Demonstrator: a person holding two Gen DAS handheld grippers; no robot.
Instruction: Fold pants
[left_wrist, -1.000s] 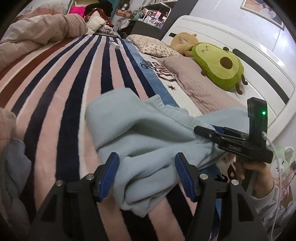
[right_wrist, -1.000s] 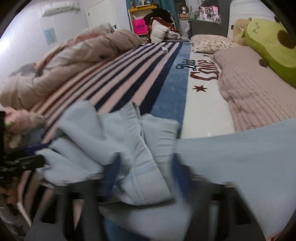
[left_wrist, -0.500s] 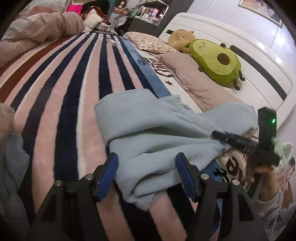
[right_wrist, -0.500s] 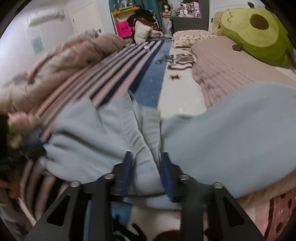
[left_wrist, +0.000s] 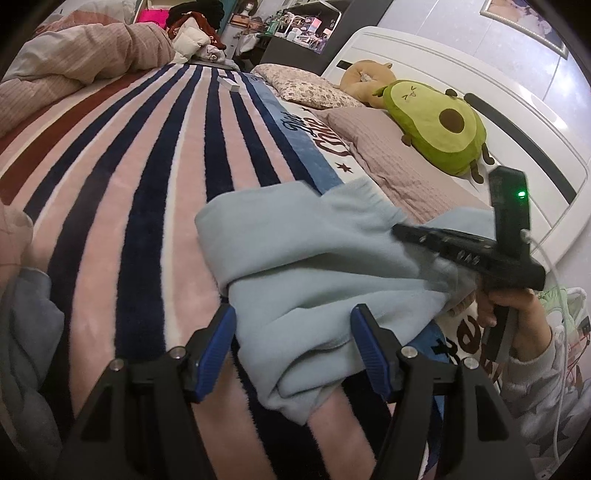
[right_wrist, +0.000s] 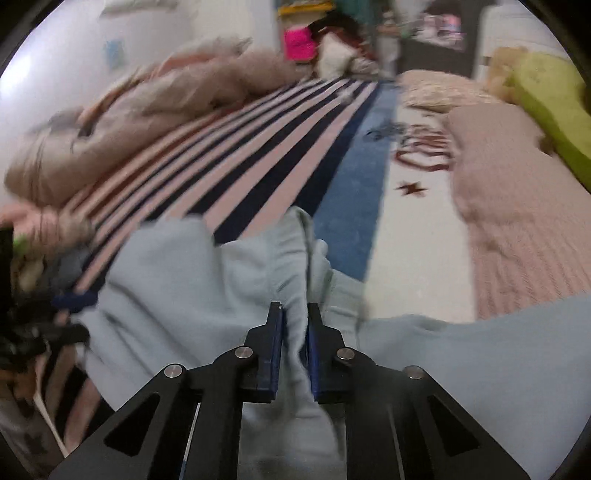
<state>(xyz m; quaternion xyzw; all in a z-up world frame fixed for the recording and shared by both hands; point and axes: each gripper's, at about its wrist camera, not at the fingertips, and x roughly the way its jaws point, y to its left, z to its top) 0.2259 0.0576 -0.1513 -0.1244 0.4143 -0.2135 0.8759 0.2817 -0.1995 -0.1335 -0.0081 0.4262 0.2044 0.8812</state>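
Observation:
Light blue pants lie bunched on the striped blanket. My left gripper is open, its blue pads on either side of the pants' near fold. My right gripper is shut on a ridge of the pants and lifts it. The right gripper also shows in the left wrist view, at the pants' right side, held by a hand.
A green avocado plush and pink pillows lie at the right by the white headboard. A pink duvet is heaped at the far left. Grey clothing lies at the near left.
My right gripper closed on the pants' fabric and pulled it up and toward the right. My left gripper stayed open and shifted little.

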